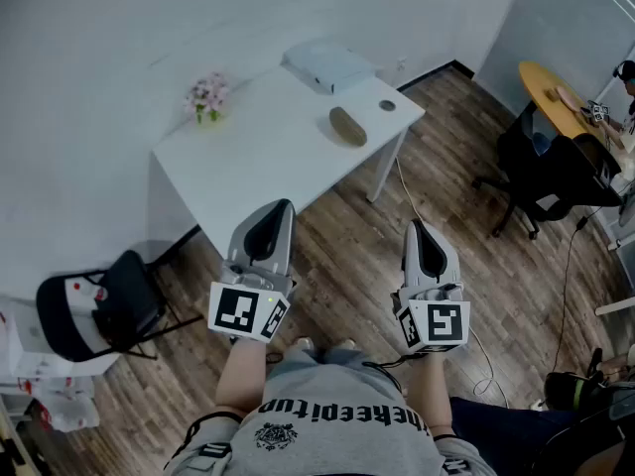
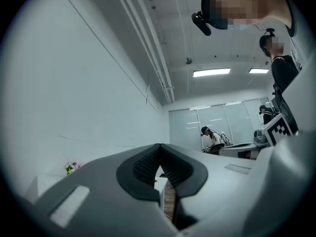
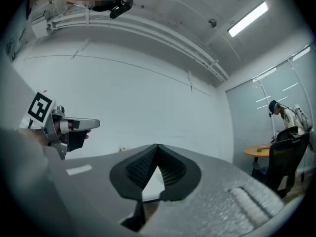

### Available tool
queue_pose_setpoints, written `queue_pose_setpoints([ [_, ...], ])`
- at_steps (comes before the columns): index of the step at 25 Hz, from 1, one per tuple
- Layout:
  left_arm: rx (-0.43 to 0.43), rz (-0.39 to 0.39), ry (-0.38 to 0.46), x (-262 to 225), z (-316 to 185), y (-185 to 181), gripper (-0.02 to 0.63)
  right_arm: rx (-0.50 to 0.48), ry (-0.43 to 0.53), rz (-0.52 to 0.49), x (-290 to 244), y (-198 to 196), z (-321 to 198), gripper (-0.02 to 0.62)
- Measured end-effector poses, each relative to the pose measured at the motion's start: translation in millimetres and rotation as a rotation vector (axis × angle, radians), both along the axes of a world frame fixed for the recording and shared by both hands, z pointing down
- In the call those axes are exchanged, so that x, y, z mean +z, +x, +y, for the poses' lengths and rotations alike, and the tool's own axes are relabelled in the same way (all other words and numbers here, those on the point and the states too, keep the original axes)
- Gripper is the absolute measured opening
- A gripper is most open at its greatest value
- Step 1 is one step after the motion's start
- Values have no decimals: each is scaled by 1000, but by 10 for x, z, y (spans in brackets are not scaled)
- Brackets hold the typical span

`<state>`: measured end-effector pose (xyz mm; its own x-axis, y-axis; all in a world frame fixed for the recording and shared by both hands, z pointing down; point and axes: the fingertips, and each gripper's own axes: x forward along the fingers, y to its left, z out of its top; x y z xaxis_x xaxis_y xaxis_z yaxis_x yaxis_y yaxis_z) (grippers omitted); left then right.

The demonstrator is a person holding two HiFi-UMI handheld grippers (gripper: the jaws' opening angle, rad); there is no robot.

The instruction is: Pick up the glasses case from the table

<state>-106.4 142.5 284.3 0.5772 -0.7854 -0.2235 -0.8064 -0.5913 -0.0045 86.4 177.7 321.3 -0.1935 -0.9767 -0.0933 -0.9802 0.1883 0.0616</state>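
Head view: the glasses case (image 1: 347,126), an olive oval, lies on the far right part of the white worktop (image 1: 258,157). A small bunch of flowers (image 1: 207,97) stands to its left and a white box (image 1: 327,64) lies beyond it. The left gripper (image 1: 286,206) and the right gripper (image 1: 413,226) are held close to the person's body, on the near side of the worktop and well apart from the case. Neither touches anything.

Left gripper view: the fingers (image 2: 143,166) meet at their tips with nothing between them. The case does not show here, only the flowers low at the left.

Right gripper view: its fingers (image 3: 173,169) are likewise closed tip to tip and empty, with a strip of the worktop showing below them.

By this showing the task has hardly begun. Reaching across to the case, opening a gripper, closing on the case and lifting it all appear to be left.
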Motion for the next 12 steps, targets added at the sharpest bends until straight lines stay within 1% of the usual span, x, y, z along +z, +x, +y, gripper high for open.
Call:
queue_pose_setpoints([
  [12,-21,-1,12,-52,1,189,14,-34,7,6,-34,155,-58,3],
])
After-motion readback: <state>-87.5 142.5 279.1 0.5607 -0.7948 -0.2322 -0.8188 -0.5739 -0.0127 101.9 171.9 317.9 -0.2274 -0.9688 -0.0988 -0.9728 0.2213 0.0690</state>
